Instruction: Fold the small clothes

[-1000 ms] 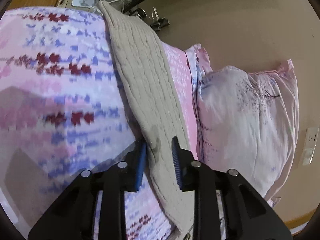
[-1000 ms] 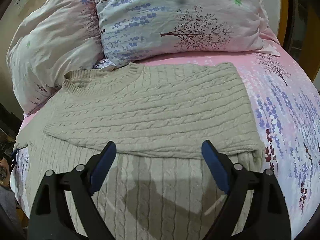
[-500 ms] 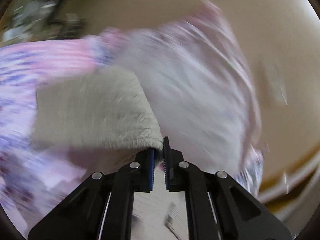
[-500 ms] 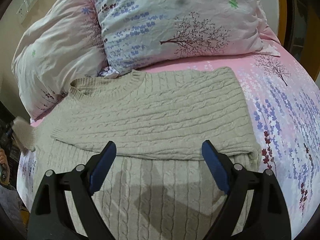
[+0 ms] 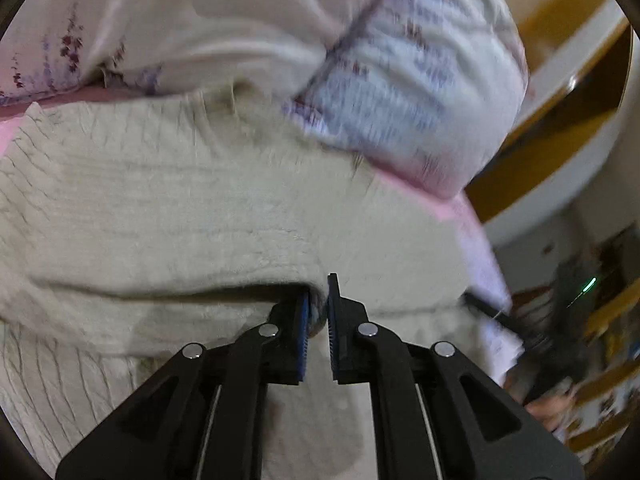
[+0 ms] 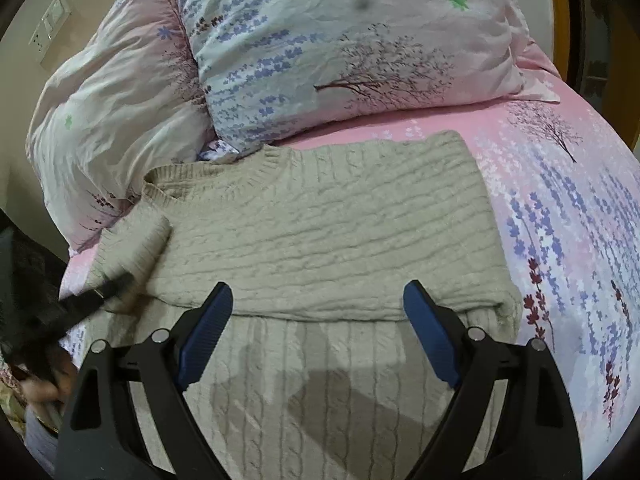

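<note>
sleeve (image 6: 132, 248) swung across sweater (image 6: 328, 232) — pink bed (image 6: 560, 184), pillows (image 6: 340, 40)

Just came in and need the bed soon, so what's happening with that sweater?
A person is folding a beige cable-knit sweater on the pink floral bedsheet, using a handheld gripper in each hand. The left gripper is shut on a sleeve and holds it lifted over the sweater's body. The other sleeve side is already folded in. The right gripper hangs open over the lower half, holding nothing. Two pillows lie just behind the collar.
</note>
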`<state>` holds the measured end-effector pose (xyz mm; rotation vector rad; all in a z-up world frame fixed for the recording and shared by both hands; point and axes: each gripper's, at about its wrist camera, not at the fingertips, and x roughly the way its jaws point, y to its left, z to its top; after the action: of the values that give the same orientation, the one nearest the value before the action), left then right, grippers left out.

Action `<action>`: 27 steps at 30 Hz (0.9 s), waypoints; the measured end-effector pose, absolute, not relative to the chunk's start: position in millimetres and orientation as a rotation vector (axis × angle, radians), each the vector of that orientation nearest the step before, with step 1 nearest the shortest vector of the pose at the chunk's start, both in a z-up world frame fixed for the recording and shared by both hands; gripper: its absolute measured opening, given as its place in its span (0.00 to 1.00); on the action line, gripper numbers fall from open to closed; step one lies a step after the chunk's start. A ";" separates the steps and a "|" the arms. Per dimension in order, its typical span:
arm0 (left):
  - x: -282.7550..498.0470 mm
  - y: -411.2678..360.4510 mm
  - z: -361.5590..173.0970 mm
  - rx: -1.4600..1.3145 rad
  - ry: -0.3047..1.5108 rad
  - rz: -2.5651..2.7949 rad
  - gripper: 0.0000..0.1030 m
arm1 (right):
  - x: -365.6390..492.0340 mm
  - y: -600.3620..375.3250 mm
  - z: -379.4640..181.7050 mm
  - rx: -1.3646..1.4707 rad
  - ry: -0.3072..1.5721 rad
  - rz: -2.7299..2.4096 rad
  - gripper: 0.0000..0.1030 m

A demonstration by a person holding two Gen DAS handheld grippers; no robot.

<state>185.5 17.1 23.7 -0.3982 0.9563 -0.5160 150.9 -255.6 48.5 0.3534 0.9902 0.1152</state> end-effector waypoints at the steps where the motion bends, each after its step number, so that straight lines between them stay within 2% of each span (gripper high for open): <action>1: 183.0 19.9 22.8 -0.397 0.962 -0.522 0.09 | 152.7 -252.6 51.6 0.351 0.984 0.133 0.81; 3: 172.6 32.0 26.0 -0.429 0.960 -0.542 0.26 | 156.3 -242.2 59.3 0.335 0.967 0.181 0.72; 4: 167.3 41.5 29.0 -0.443 0.948 -0.543 0.50 | 159.2 -233.3 64.2 0.324 0.958 0.221 0.64; 5: 160.2 52.5 31.3 -0.448 0.933 -0.529 0.70 | 162.2 -223.4 68.6 0.311 0.951 0.264 0.61; 6: 149.1 68.3 35.3 -0.457 0.904 -0.504 0.74 | 164.9 -212.8 73.0 0.296 0.942 0.309 0.57; 12: 118.3 149.7 43.9 -0.569 0.848 -0.336 0.73 | 175.7 -87.5 97.9 0.032 0.863 0.606 0.56; 18: 99.2 178.1 48.0 -0.542 0.844 -0.213 0.73 | 189.0 25.0 72.8 -0.248 0.886 0.716 0.53; 21: 92.2 186.1 50.5 -0.508 0.834 -0.186 0.73 | 187.4 50.4 57.4 -0.411 0.858 0.662 0.50; 24: 89.5 195.6 48.9 -0.511 0.834 -0.182 0.73 | 190.8 52.4 48.7 -0.425 0.871 0.652 0.48; 26: 92.9 195.1 46.9 -0.513 0.837 -0.183 0.73 | 193.7 52.6 49.5 -0.412 0.858 0.637 0.31; 27: 95.2 194.4 45.5 -0.512 0.841 -0.183 0.73 | 196.3 51.7 50.5 -0.412 0.854 0.606 0.09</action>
<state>95.2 194.4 45.5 -0.5116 0.8411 -0.1828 196.3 51.7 50.5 -0.4121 0.8541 0.6061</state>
